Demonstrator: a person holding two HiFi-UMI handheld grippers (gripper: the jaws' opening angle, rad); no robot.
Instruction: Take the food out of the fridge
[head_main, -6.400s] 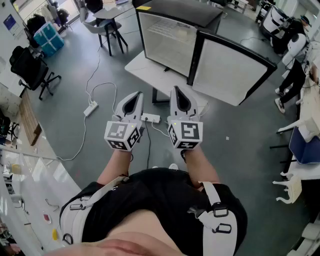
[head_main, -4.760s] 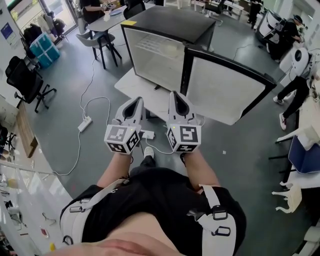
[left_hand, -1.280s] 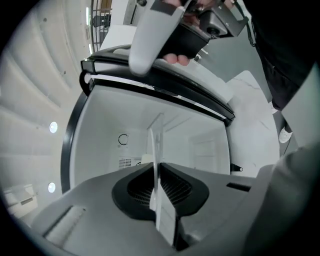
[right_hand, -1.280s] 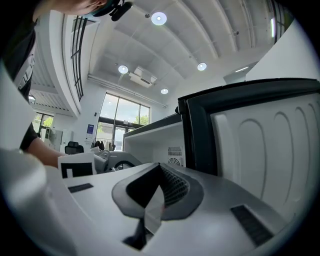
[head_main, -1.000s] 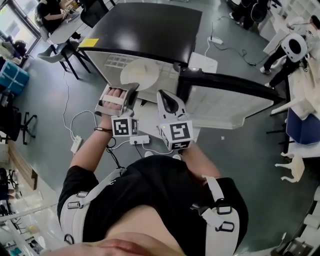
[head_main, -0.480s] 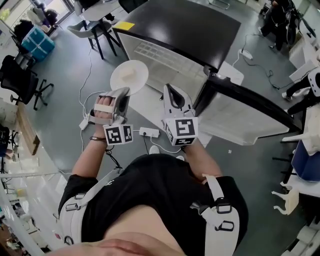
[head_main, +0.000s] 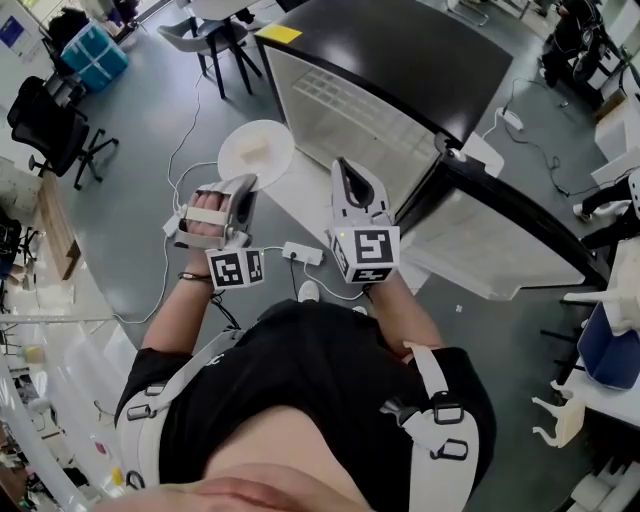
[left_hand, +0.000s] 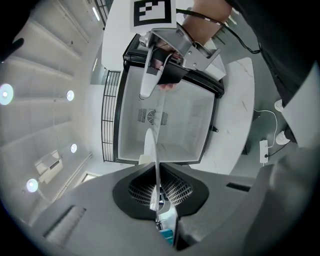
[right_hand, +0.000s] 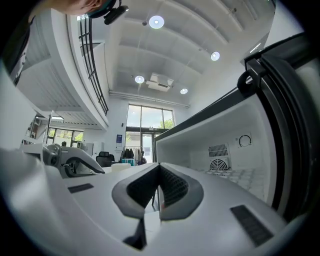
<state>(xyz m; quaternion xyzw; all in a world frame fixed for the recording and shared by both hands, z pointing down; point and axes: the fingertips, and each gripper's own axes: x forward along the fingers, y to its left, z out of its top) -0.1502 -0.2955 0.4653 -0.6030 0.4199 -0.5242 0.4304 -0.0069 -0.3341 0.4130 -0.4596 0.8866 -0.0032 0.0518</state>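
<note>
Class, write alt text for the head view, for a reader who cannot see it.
Seen from above, the left gripper holds a round white plate carrying a pale piece of food, outside the open black-topped white fridge. The right gripper is shut and empty.

Two grippers: left gripper, right gripper. Two marker cubes: left cube, right cube. One fridge, one fridge door. One plate, one pale food piece on it. One power strip on floor. One black office chair. Four round ceiling lights in right gripper view.
</note>
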